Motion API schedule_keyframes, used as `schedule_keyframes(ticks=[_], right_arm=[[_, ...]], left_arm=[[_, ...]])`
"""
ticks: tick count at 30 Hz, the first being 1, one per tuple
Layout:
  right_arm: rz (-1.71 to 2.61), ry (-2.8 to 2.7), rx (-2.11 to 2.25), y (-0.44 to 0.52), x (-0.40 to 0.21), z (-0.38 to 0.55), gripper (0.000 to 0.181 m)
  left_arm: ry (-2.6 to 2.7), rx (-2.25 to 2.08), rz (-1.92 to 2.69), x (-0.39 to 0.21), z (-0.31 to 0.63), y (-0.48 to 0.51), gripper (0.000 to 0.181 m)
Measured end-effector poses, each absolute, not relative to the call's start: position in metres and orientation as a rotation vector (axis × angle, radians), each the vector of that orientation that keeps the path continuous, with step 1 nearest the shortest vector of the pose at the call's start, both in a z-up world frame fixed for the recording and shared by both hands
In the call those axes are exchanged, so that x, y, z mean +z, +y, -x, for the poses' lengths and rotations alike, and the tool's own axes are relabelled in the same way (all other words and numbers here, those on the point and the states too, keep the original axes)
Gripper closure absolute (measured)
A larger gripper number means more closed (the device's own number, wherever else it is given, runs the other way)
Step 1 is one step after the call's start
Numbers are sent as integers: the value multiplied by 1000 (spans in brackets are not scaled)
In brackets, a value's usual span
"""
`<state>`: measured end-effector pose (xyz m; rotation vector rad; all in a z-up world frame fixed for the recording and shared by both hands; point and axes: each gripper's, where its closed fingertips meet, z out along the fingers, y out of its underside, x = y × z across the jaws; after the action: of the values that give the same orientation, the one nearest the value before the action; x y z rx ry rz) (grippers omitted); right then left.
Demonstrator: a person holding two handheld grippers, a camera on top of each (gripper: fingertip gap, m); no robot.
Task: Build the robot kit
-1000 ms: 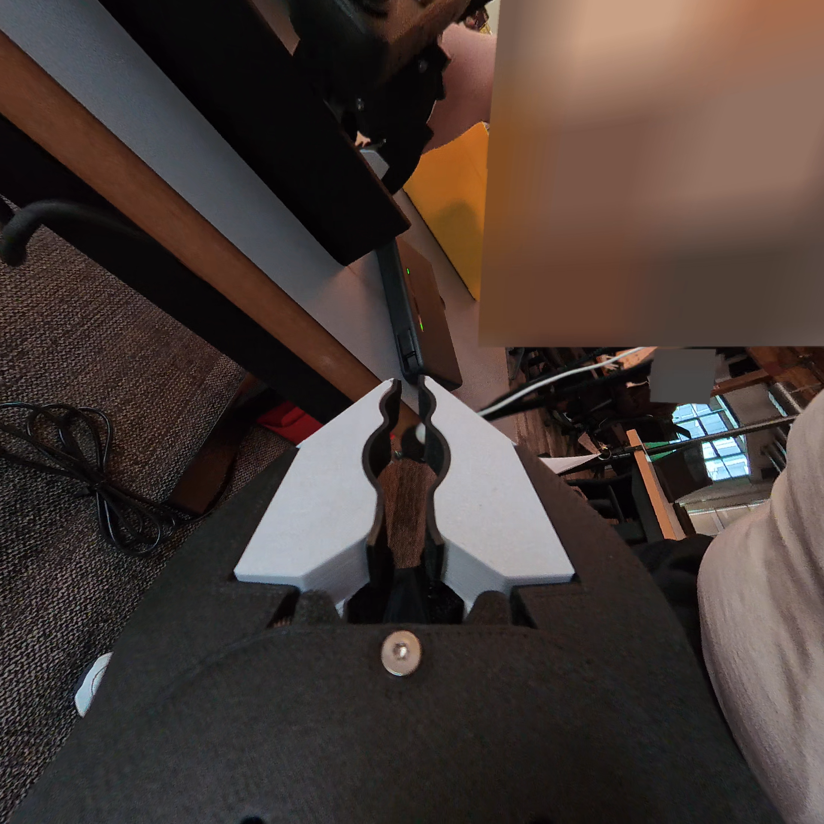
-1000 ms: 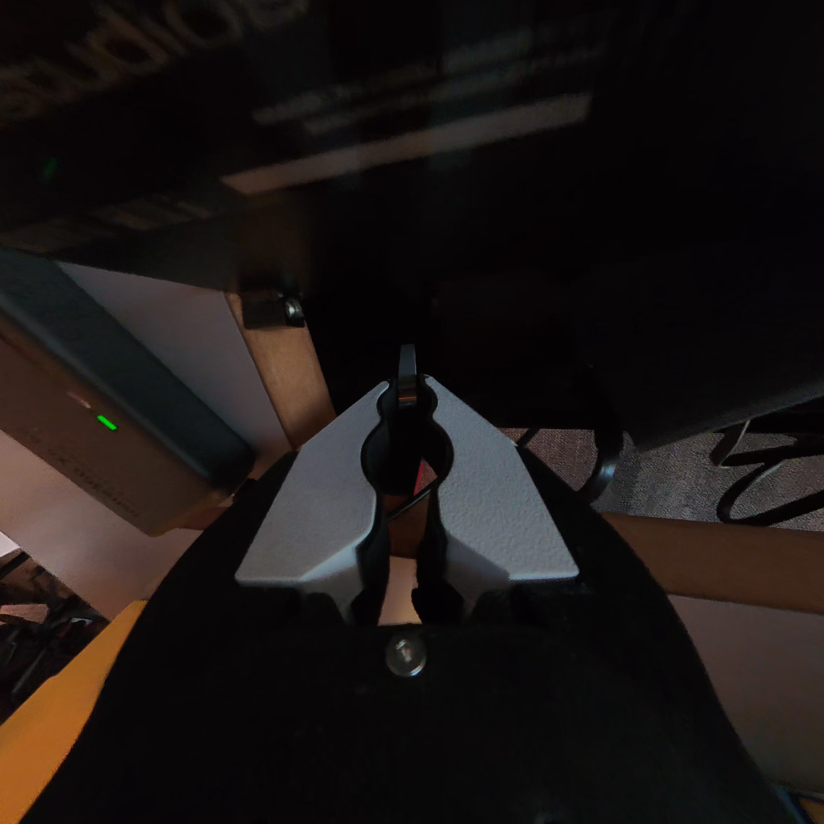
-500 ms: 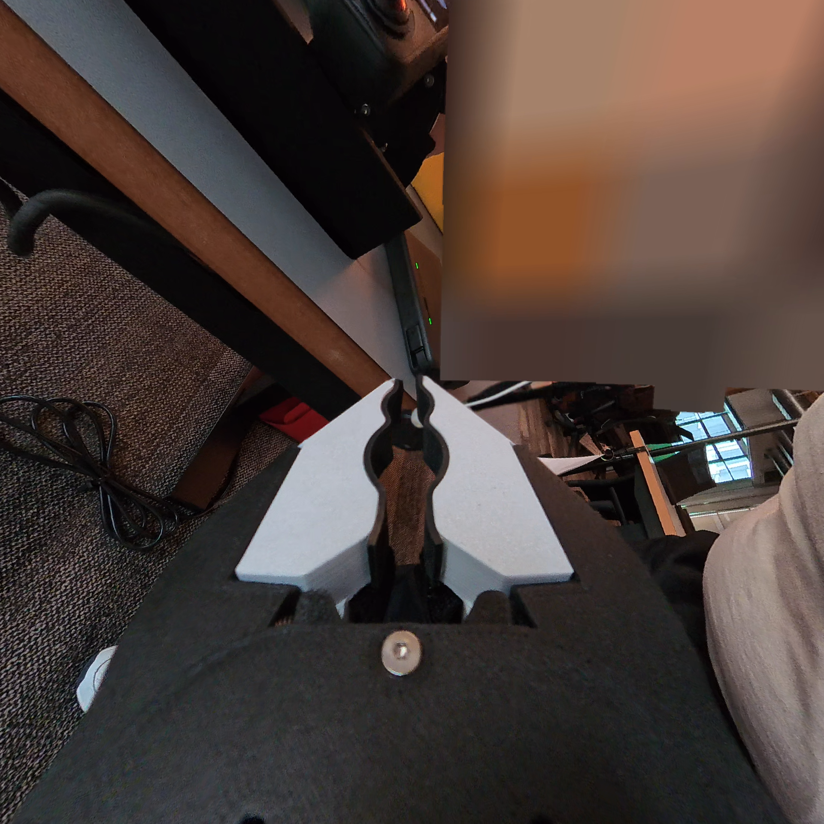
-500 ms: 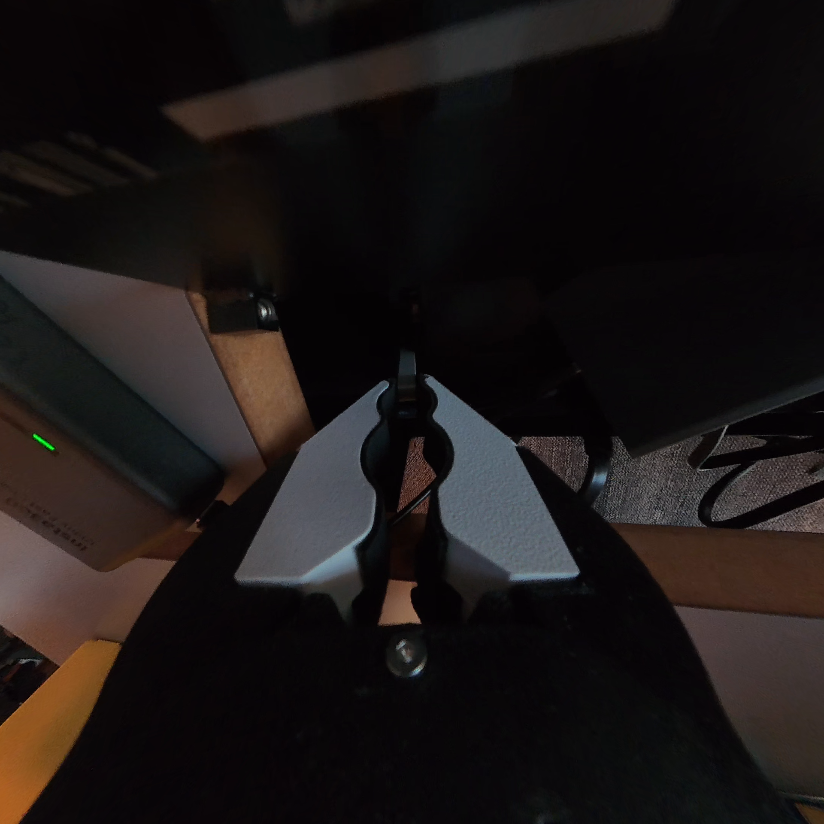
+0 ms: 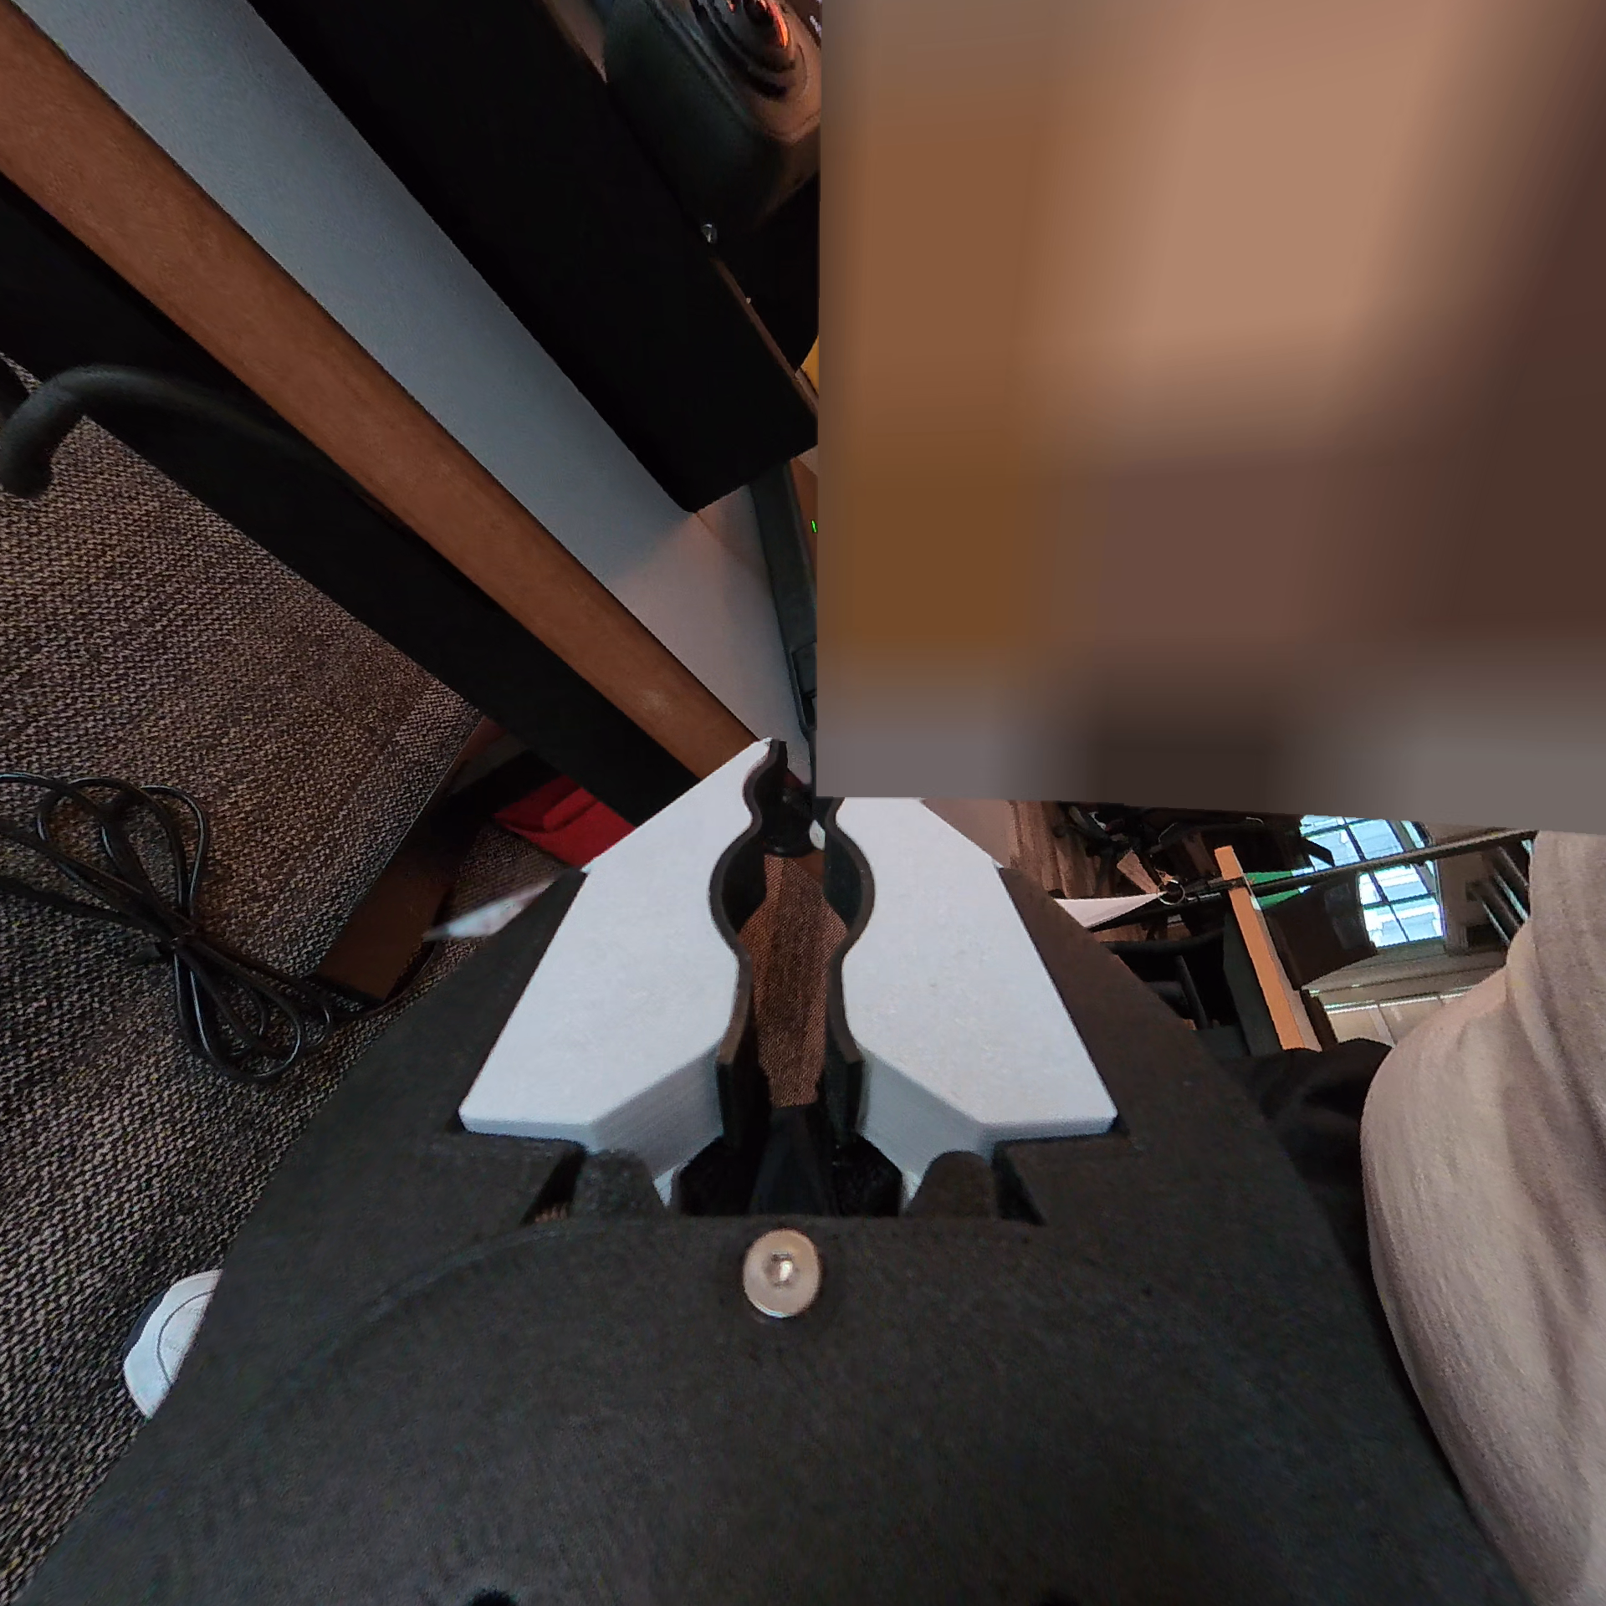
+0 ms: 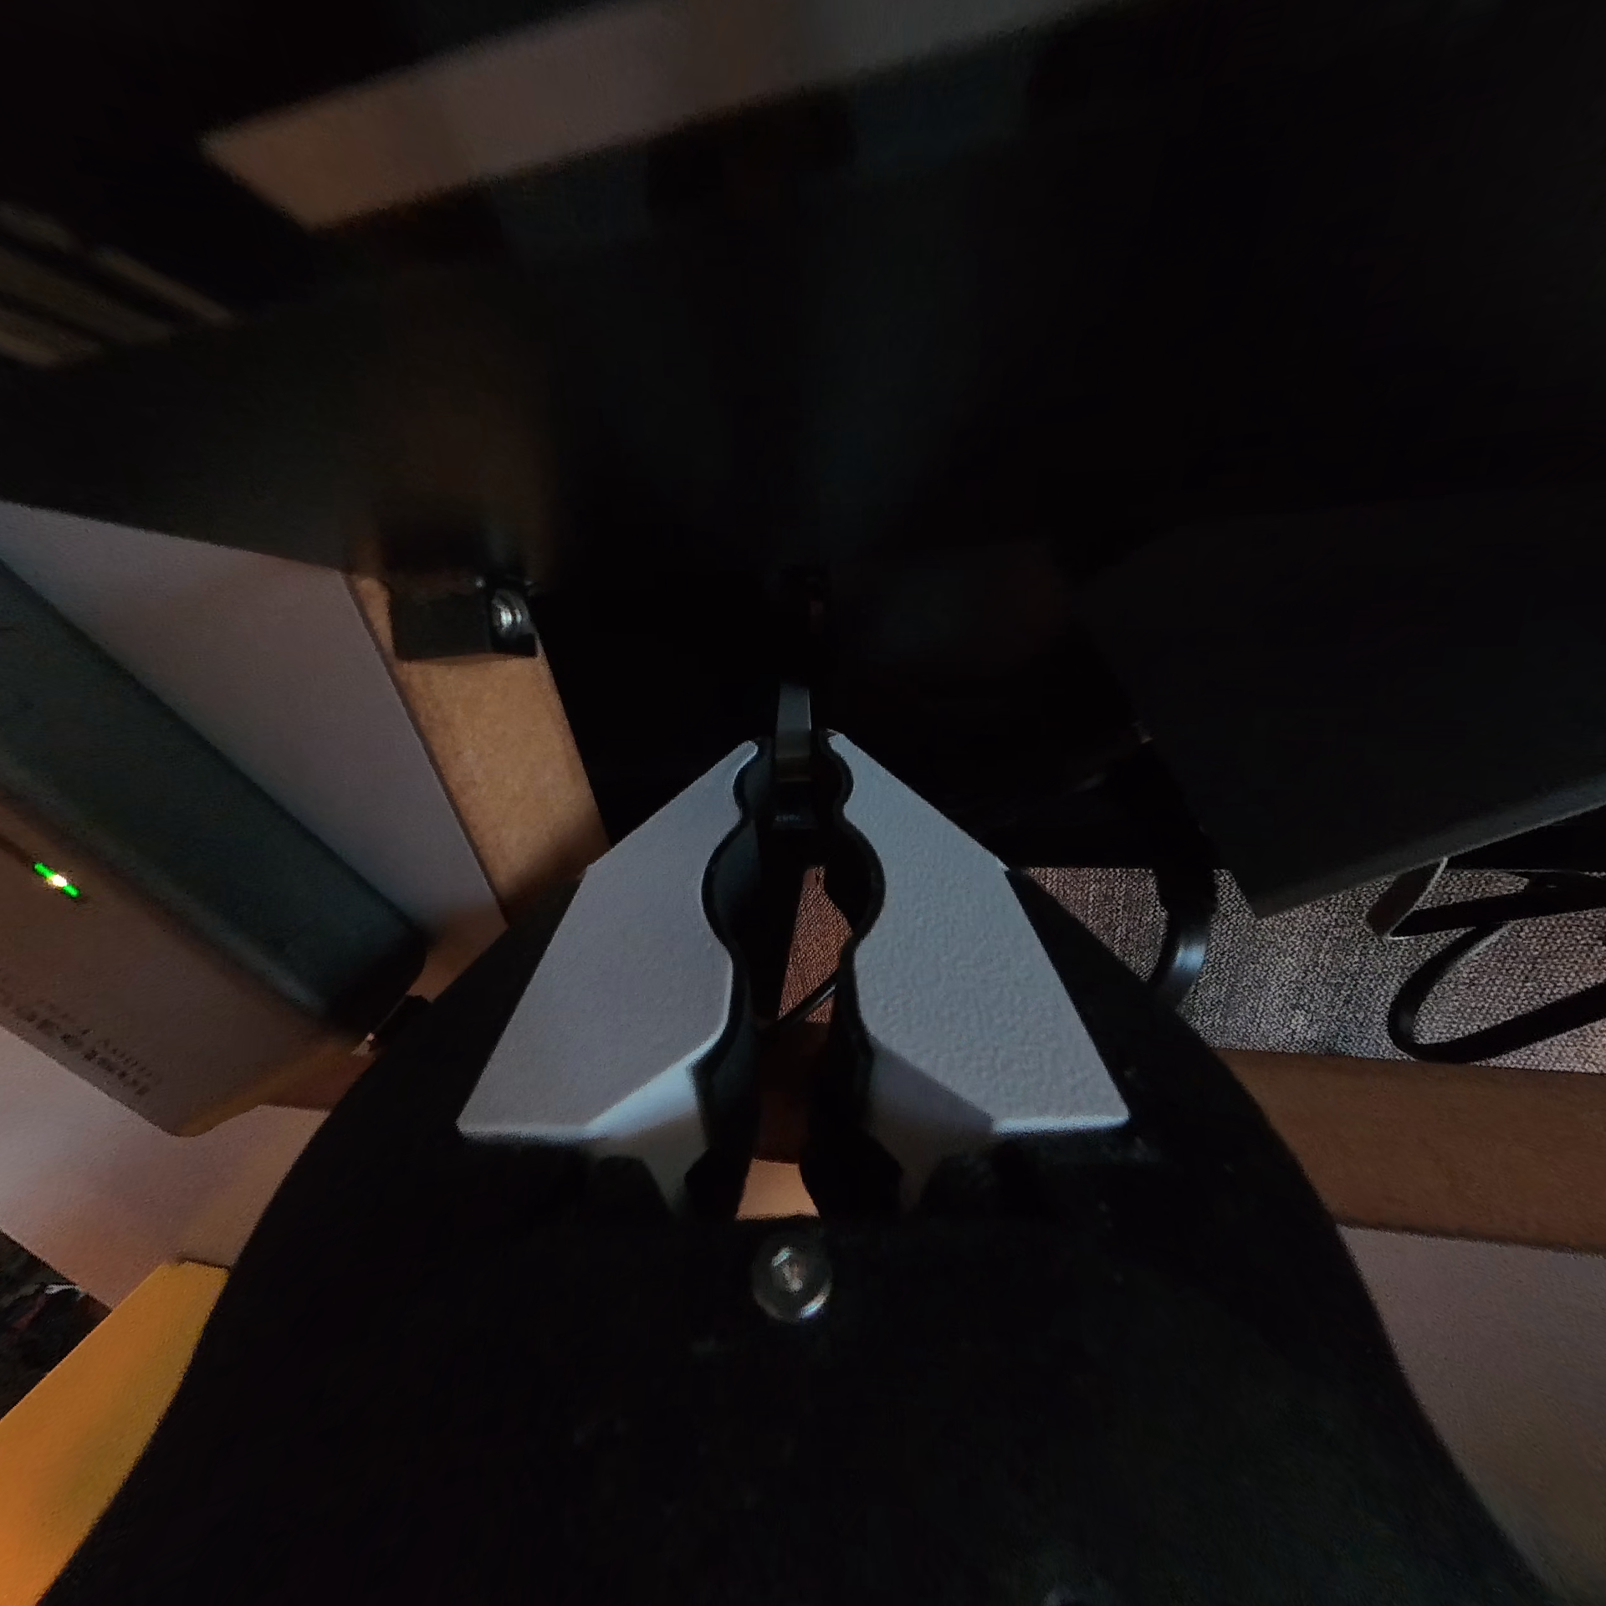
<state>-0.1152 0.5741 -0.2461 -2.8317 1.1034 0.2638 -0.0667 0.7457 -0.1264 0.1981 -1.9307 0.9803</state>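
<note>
My left gripper has its white fingers closed to a thin wavy slit just past the corner of a table. Something small and dark sits between the tips; I cannot tell what it is or whether it is held. My right gripper is shut on a thin black strip-like piece that sticks out beyond its tips. A fine black wire runs behind the fingers. The tips point into a dark space under the table. A dark device with a lens shows at the top of the left wrist view.
A black box lies on the white table top. A grey device with a green light sits at the table corner, a yellow object beside it. A coiled black cable lies on grey carpet. A person's pale garment is at right. My right fingertips sit around 20 centimeters from my left ones.
Both grippers stay closed. The left view has drifted, and the lens device has come in at the top. In the right view the grey device and the table bracket have slid left.
</note>
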Motion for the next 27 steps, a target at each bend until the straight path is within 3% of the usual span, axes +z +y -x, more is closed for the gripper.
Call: schedule_keyframes(ticks=[18, 27], right_arm=[[2818, 1096, 221, 573, -245, 112, 173], [2589, 1552, 180, 572, -231, 109, 173]], left_arm=[[-1922, 977, -202, -126, 67, 745, 178], [-1909, 974, -211, -126, 67, 744, 179]])
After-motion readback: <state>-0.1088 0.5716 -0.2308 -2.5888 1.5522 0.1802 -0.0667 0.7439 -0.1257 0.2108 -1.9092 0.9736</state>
